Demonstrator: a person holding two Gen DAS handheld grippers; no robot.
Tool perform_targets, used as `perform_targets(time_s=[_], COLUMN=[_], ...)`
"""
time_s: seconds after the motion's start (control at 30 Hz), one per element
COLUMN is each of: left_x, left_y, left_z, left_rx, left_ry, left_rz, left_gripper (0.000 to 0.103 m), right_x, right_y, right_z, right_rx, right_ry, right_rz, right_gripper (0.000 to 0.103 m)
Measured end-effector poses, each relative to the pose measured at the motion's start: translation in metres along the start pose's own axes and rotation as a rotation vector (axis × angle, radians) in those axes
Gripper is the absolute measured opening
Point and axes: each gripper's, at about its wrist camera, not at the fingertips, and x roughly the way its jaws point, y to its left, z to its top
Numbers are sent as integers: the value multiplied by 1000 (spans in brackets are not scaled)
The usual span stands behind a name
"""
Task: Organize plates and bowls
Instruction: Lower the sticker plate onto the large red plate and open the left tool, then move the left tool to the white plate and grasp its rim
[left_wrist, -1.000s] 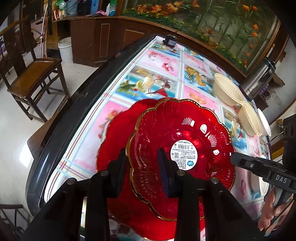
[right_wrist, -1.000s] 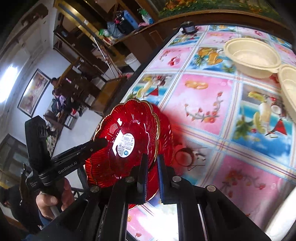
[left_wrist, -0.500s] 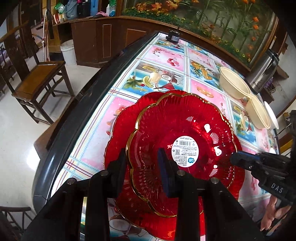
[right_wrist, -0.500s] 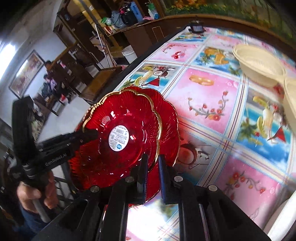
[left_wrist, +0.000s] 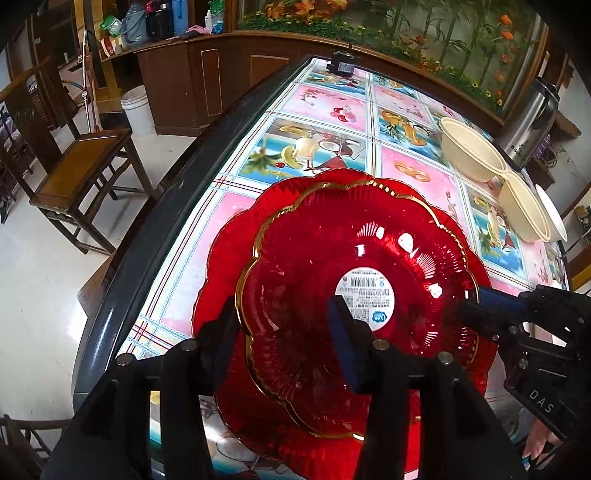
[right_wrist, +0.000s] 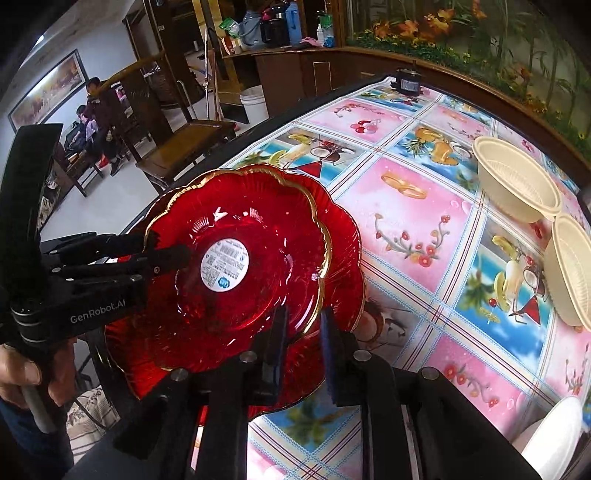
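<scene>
A red glass plate with a gold rim and a white label (left_wrist: 354, 273) (right_wrist: 240, 266) lies on top of a second, larger red plate (left_wrist: 229, 266) (right_wrist: 343, 254) near the table's front left corner. My left gripper (left_wrist: 284, 343) has its fingers either side of the top plate's near rim, with a wide gap. My right gripper (right_wrist: 301, 343) holds the opposite rim between nearly closed fingers. Two cream bowls (left_wrist: 469, 155) (right_wrist: 517, 188) sit at the far right.
The table has a colourful fruit-pattern cloth (right_wrist: 406, 206) and a dark rim (left_wrist: 147, 236). A steel thermos (left_wrist: 528, 125) stands at the far right. A white plate edge (right_wrist: 554, 435) lies near the right. A wooden chair (left_wrist: 85, 166) stands left of the table.
Both grippers have lowered the top red plate down onto the larger red plate. The left gripper's fingers now stand wider apart around the rim.
</scene>
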Motion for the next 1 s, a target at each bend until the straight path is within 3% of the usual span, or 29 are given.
perform_targets(time_s=[0.27,0.5,0.63,1.0], left_x=[3,5,6,-6], left_y=[-6,-8,-11,-9], left_z=[2,4,6,6], left_rx=[22,37,42,35], left_ry=[13,24,27,-7], left_rz=[-2,-19,-10,8], left_gripper=[58,66,67,67], right_x=[-1,-5,-10,-29], right_y=[5,5,3,-16], right_z=[0,0,0,-2], right_rx=[-7,-3,11,68], right_ry=[13,20,18,-52], right_rz=[26,48,76,95], right_gripper=[34,38,45,52])
